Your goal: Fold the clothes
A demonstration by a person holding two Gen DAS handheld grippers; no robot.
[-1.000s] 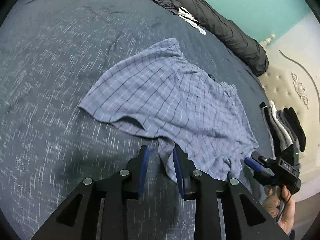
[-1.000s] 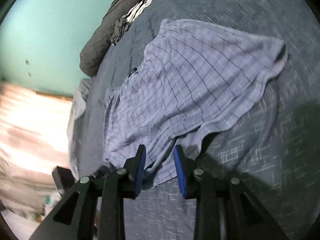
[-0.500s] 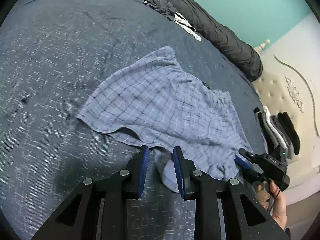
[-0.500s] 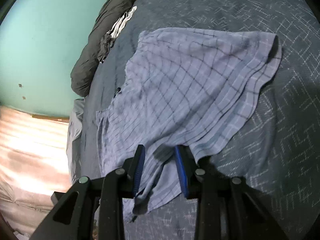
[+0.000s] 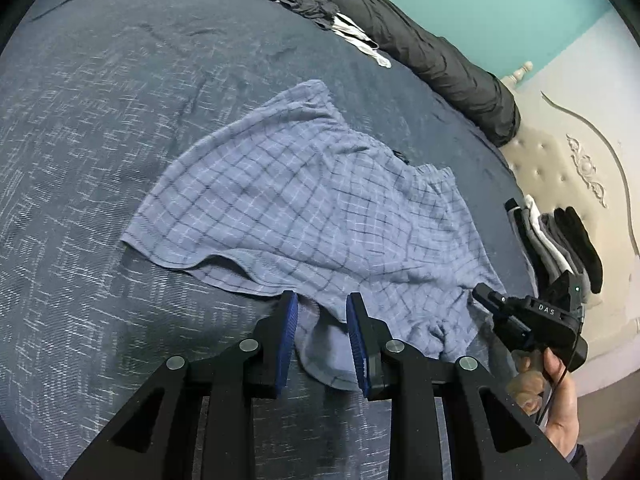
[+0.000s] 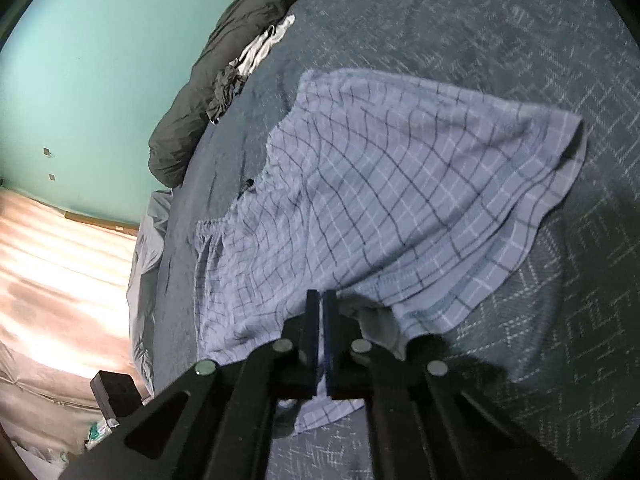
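The right gripper is clenched, its blue pads pressed together on the near hem of the plaid boxer shorts, at about 6 o'clock of the garment in the right wrist view. The left gripper is released, its jaws apart and straddling the crotch hem without pinching it; a flap of plain lining sits between the fingers.

The shorts lie spread on the dark blue bedspread, waistband toward 2 o'clock in the left wrist view, one leg toward 11 o'clock.

The risk, as I judge it: only one side is pinched. If the right gripper lifts now, the cloth will likely swing and bunch around that single point, and the fold line will run crooked. The left jaws may also close on the lining flap alone, or on bedspread along with it, dragging the cover. The right pinch looks close to the hem edge, so a quick pull could slip it free.

Half a second ago the right jaws stood open around the hem; now they are shut on it. The left gripper has stayed open and has moved little relative to the cloth.

Further out, at 1 o'clock in the left wrist view, a rolled black duvet lines the bed edge with a small pile of dark and white laundry against it; at 3 o'clock sits a stack of folded clothes.
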